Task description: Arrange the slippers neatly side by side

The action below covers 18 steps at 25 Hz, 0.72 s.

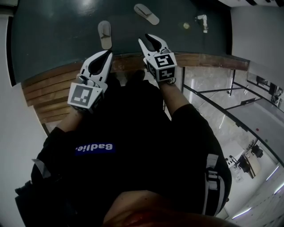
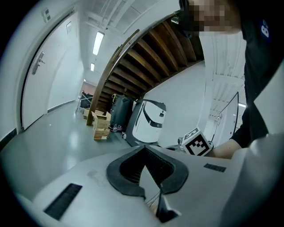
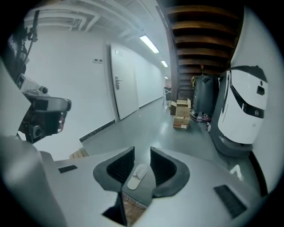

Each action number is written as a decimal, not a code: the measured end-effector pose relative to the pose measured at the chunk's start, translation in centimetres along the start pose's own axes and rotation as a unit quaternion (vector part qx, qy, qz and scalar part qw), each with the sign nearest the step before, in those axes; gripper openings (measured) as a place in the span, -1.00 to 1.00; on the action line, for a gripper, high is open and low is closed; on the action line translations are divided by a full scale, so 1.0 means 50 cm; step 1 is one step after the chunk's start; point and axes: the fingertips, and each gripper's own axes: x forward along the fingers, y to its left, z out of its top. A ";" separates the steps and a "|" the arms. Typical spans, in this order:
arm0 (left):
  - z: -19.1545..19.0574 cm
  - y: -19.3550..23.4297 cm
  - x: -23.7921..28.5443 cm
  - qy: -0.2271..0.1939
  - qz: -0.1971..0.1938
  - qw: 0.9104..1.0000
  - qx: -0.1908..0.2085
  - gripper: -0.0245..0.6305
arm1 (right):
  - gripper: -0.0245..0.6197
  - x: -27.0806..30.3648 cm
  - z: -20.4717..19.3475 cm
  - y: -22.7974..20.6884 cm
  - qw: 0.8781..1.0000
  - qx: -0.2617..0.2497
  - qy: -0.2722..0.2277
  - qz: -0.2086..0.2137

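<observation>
Two pale slippers lie apart on the dark green floor in the head view, one [image 1: 104, 34] near the wooden edge and the other [image 1: 146, 13] farther off and turned at an angle. My left gripper [image 1: 105, 55] hangs over the wooden edge just short of the nearer slipper, its jaws shut and empty, the tips meeting in the left gripper view [image 2: 144, 148]. My right gripper [image 1: 151, 40] is held up beside it, open. In the right gripper view a slipper [image 3: 136, 175] shows on the floor through the gap of that gripper [image 3: 142, 153], untouched.
I stand on wooden steps [image 1: 53, 88] above the floor. A small white object [image 1: 203, 21] and a little round one [image 1: 186, 25] lie at the back right. A dark railing [image 1: 213, 95] runs on the right. A white machine [image 2: 148, 119] and cardboard boxes [image 3: 181, 113] stand under the stairs.
</observation>
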 end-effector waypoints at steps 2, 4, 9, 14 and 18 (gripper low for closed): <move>-0.010 0.011 0.010 0.006 0.011 1.000 -0.004 -0.92 | -0.65 0.033 -0.030 -0.042 1.000 -0.003 0.019 -0.013; -0.022 0.016 0.026 0.012 0.029 1.000 -0.004 -0.92 | -0.65 0.068 -0.062 -0.087 0.999 -0.019 0.035 -0.016; -0.054 0.017 0.069 0.015 0.089 0.996 -0.026 -0.92 | -0.39 0.165 -0.147 -0.217 0.995 -0.068 0.077 -0.014; -0.117 0.016 0.118 0.039 0.110 0.993 -0.034 -0.92 | -0.39 0.263 -0.238 -0.345 0.988 -0.095 0.113 -0.037; -0.159 0.007 0.160 0.047 0.110 0.991 -0.051 -0.92 | -0.39 0.337 -0.302 -0.402 0.982 -0.135 0.125 -0.047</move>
